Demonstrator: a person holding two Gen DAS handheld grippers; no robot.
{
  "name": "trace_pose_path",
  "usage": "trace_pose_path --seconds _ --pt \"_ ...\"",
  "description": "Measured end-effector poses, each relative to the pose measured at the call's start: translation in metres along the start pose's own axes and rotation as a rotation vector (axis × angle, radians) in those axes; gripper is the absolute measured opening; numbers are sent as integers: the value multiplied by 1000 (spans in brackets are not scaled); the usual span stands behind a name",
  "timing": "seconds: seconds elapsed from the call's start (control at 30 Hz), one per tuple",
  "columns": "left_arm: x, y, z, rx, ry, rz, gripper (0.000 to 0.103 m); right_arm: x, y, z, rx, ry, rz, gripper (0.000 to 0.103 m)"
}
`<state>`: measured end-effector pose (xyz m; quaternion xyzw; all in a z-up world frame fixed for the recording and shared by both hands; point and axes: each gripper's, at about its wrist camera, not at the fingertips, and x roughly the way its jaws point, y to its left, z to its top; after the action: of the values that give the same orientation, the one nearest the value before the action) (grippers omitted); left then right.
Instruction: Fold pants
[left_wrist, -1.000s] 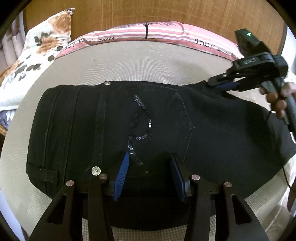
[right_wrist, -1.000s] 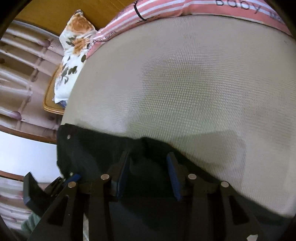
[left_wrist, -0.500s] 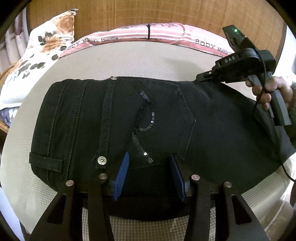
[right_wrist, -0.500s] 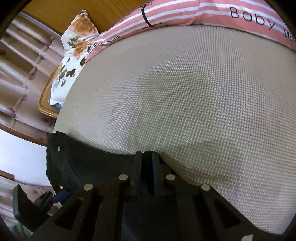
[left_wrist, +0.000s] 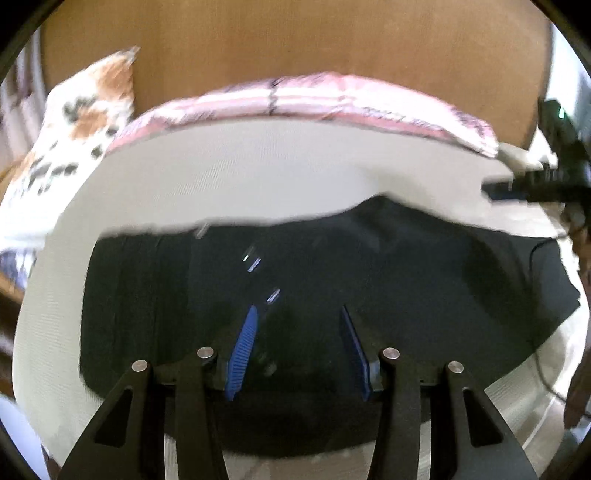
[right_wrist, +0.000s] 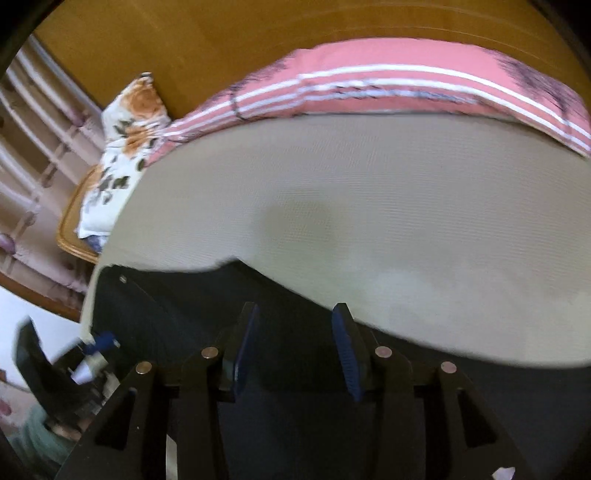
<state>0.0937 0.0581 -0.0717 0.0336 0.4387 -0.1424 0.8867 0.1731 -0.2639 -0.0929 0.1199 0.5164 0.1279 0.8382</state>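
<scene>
The black pants (left_wrist: 332, 280) lie folded on a beige mattress (left_wrist: 258, 177), waistband to the left, with sequins on the back pocket. My left gripper (left_wrist: 299, 314) is open and empty, its blue pads over the near part of the pants. My right gripper (right_wrist: 293, 312) is open and empty over the far edge of the pants (right_wrist: 177, 306). In the left wrist view the right gripper (left_wrist: 491, 190) sits at the far right, above the mattress just beyond the pants. The left gripper (right_wrist: 92, 347) shows at the lower left of the right wrist view. Both views are blurred.
A pink striped blanket (left_wrist: 314, 99) lies along the far edge of the mattress against a wooden headboard (left_wrist: 295, 40). A floral pillow (left_wrist: 74, 122) sits at the far left. A wooden chair edge (right_wrist: 74, 236) stands beside the bed.
My right gripper, shut half a second ago, has opened and lifted off the pants. My left gripper has pulled back and risen, so the pants sit lower in its view.
</scene>
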Motion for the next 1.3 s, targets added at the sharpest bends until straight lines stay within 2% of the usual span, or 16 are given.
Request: trace_pose_path --seconds 0.2,0.37,0.53,0.73,0.83,0.97,1.07,1.2,1.3 --pt "27 -52 48 121 -28 -109 49 -4 -27 -39 85 7 -20 40" --pt "77 -83 83 131 35 -219 49 9 -41 -52 123 22 -22 40" --pt "131 -96 94 133 109 -178 48 29 -39 -49 74 -21 -145 38" --pt "139 -106 89 171 77 -127 48 35 -39 -39 50 -85 -190 37" --pt "143 -110 86 183 63 -104 48 36 -38 -32 51 -82 -188 40" --pt "143 -104 89 143 81 -125 48 13 -52 -30 155 -98 -74 40" --pt "132 -103 89 140 97 -142 49 -25 -69 -40 236 -149 -30 41" --pt "111 -108 72 186 113 -141 53 -76 -97 -69 322 -213 -34 49" --pt "96 -113 50 233 116 -120 54 -110 -126 -107 425 -251 -53 50"
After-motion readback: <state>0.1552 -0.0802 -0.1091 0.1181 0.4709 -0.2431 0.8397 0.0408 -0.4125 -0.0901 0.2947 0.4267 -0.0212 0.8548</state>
